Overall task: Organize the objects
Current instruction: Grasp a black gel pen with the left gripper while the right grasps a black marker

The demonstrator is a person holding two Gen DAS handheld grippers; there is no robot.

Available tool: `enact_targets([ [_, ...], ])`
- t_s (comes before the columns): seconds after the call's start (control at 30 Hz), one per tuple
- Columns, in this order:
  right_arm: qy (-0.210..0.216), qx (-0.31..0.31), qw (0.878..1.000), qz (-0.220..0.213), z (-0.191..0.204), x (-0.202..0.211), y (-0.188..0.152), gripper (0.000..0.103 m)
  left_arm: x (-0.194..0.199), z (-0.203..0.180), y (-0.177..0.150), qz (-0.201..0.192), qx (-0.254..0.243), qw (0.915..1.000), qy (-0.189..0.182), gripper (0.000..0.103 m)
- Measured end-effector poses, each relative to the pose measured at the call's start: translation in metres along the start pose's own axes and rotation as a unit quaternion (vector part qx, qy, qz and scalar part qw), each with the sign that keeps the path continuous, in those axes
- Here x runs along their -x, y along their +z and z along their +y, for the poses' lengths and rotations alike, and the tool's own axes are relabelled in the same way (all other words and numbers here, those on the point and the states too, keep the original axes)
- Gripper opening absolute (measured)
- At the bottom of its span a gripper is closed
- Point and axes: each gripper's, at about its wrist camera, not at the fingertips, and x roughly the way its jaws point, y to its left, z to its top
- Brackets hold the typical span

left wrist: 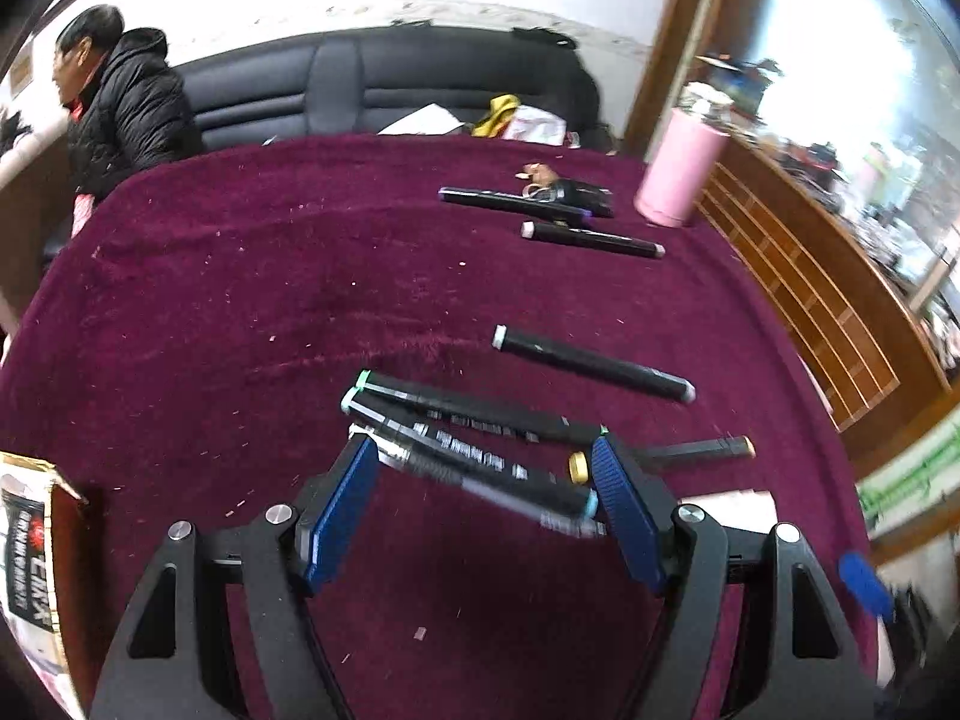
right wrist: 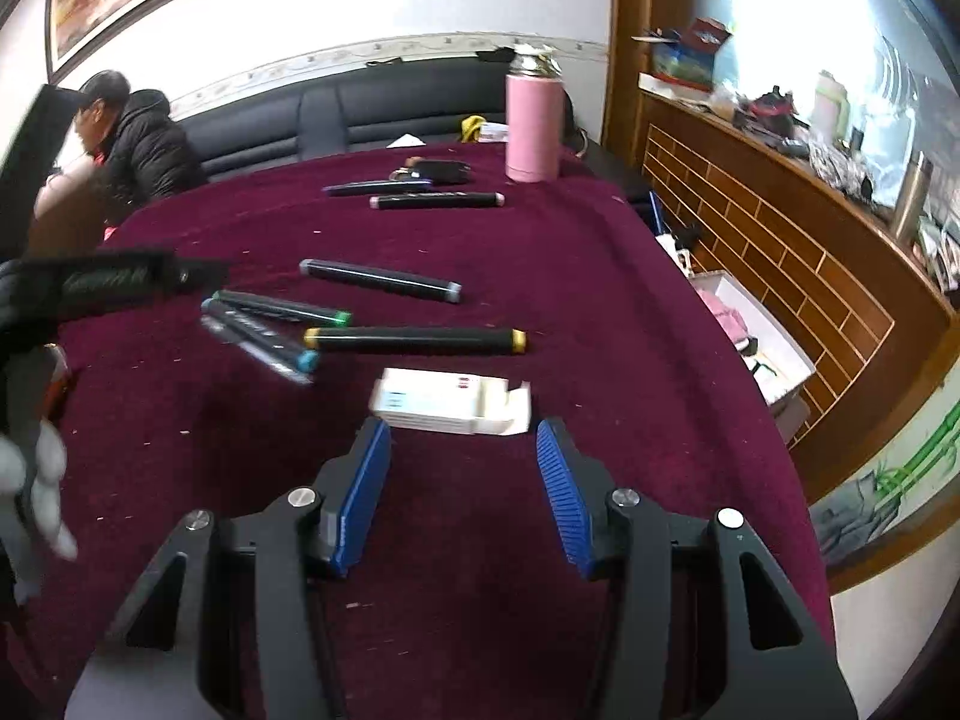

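Our left gripper (left wrist: 483,468) has its jaws well apart with nothing clamped; a cluster of three black markers (left wrist: 474,450) lies on the tabletop (left wrist: 240,300) between and just beyond the blue pads (left wrist: 342,510), though motion blur keeps us from telling whether a pad brushes the nearest one. A yellow-capped marker (left wrist: 696,450) pokes out past the right pad. Further on lies a grey-capped marker (left wrist: 594,363) by itself, and near the far edge two more markers (left wrist: 591,237) sit beside a small dark bundle (left wrist: 570,192) and a pink flask (left wrist: 678,174).

Our right gripper (right wrist: 462,438) also stands open, somewhat narrower, holding nothing. Just ahead of its tips rests a white box (right wrist: 447,399) with one end flap open. Beyond the box we see the yellow-capped marker lying crosswise, with the cluster of three to its left, fanned and touching at one end. The left gripper's dark frame enters this view from the left edge above a gloved hand (right wrist: 36,480).

The tabletop wears a maroon cloth. Behind it runs a black sofa (right wrist: 390,108), where a person (right wrist: 138,144) in a dark jacket sits, and a wooden sill (right wrist: 780,240) lines the right side.
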Motion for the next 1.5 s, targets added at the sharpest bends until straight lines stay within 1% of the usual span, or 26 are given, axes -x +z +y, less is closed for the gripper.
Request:
enact_targets([
  [0.13,0.014,-0.016,1.000,0.011,-0.009,-0.008,-0.004,0.050,-0.028,-0.016,0.003,0.015,-0.019,0.9992,0.032,0.068],
  [0.2,0.022,-0.021,0.999,0.011,-0.010,-0.009,-0.006,0.050,-0.039,-0.024,0.005,0.016,-0.042,0.9965,0.070,0.068],
  [0.23,0.024,-0.021,0.999,0.011,-0.011,-0.011,-0.005,0.050,-0.047,-0.029,0.006,0.015,-0.061,0.9929,0.101,0.068],
  [0.3,0.030,-0.022,0.999,0.011,-0.010,-0.012,-0.005,0.050,-0.060,-0.034,0.006,0.027,-0.091,0.9856,0.139,0.070],
  [0.4,0.039,-0.026,0.999,0.010,-0.011,-0.013,-0.005,0.050,-0.064,-0.042,0.002,0.028,-0.136,0.9769,0.162,0.072],
  [0.43,0.040,-0.028,0.999,0.010,-0.012,-0.014,-0.005,0.050,-0.067,-0.045,-0.004,0.057,-0.161,0.9715,0.164,0.072],
  [0.47,0.041,-0.030,0.999,0.011,-0.012,-0.014,-0.005,0.050,-0.070,-0.046,-0.010,0.079,-0.176,0.9689,0.155,0.072],
  [0.53,0.046,-0.032,0.998,0.013,-0.013,-0.014,-0.006,0.050,-0.064,-0.045,-0.025,0.089,-0.200,0.9653,0.143,0.072],
  [0.57,0.048,-0.033,0.998,0.013,-0.013,-0.014,-0.006,0.050,-0.058,-0.042,-0.033,0.101,-0.206,0.9647,0.129,0.072],
  [0.67,0.054,-0.038,0.998,0.012,-0.015,-0.013,-0.006,0.050,-0.037,-0.021,-0.053,0.138,-0.204,0.9640,0.100,0.071],
  [0.7,0.058,-0.039,0.998,0.012,-0.015,-0.012,-0.007,0.050,-0.029,-0.014,-0.059,0.149,-0.201,0.9649,0.080,0.071],
  [0.73,0.060,-0.038,0.997,0.012,-0.015,-0.012,-0.007,0.050,-0.021,-0.006,-0.067,0.170,-0.193,0.9648,0.054,0.071],
  [0.77,0.062,-0.036,0.997,0.013,-0.013,-0.011,-0.007,0.050,-0.009,0.005,-0.076,0.173,-0.181,0.9674,0.039,0.071],
  [0.8,0.064,-0.034,0.997,0.014,-0.012,-0.011,-0.007,0.050,0.002,0.012,-0.080,0.164,-0.174,0.9704,0.035,0.071],
  [0.87,0.072,-0.031,0.997,0.015,-0.006,-0.009,-0.005,0.050,0.026,0.028,-0.083,0.132,-0.148,0.9801,0.020,0.071],
  [0.9,0.075,-0.031,0.997,0.016,-0.004,-0.008,-0.004,0.050,0.034,0.037,-0.080,0.112,-0.124,0.9857,0.015,0.071],
  [0.93,0.080,-0.033,0.996,0.018,-0.001,-0.007,-0.003,0.050,0.038,0.042,-0.077,0.098,-0.110,0.9890,0.012,0.071],
  [1.0,0.093,-0.037,0.995,0.023,0.005,-0.004,-0.002,0.050,0.037,0.046,-0.072,0.084,-0.090,0.9923,0.010,0.071],
  [1.07,0.097,-0.038,0.994,0.022,0.011,0.002,-0.003,0.050,0.026,0.047,-0.067,0.076,-0.073,0.9944,0.005,0.071],
  [1.1,0.096,-0.039,0.994,0.022,0.013,0.004,-0.004,0.050,0.019,0.048,-0.064,0.070,-0.071,0.9950,0.011,0.071],
  [1.17,0.095,-0.044,0.994,0.024,0.015,0.007,-0.007,0.050,0.001,0.043,-0.056,0.062,-0.086,0.9936,0.037,0.071],
  [1.27,0.091,-0.050,0.994,0.028,0.014,0.007,-0.008,0.050,-0.023,0.037,-0.057,0.080,-0.118,0.9876,0.066,0.071],
  [1.3,0.089,-0.051,0.994,0.029,0.014,0.007,-0.009,0.050,-0.028,0.035,-0.058,0.087,-0.130,0.9849,0.075,0.074],
  [1.37,0.084,-0.050,0.995,0.031,0.013,0.008,-0.008,0.050,-0.029,0.036,-0.057,0.079,-0.146,0.9825,0.084,0.074],
  [1.47,0.081,-0.048,0.995,0.033,0.015,0.004,-0.006,0.050,-0.032,0.040,-0.051,0.083,-0.139,0.9835,0.080,0.073],
  [1.5,0.085,-0.048,0.995,0.036,0.018,0.003,-0.005,0.050,-0.034,0.040,-0.048,0.084,-0.139,0.9841,0.072,0.069],
])
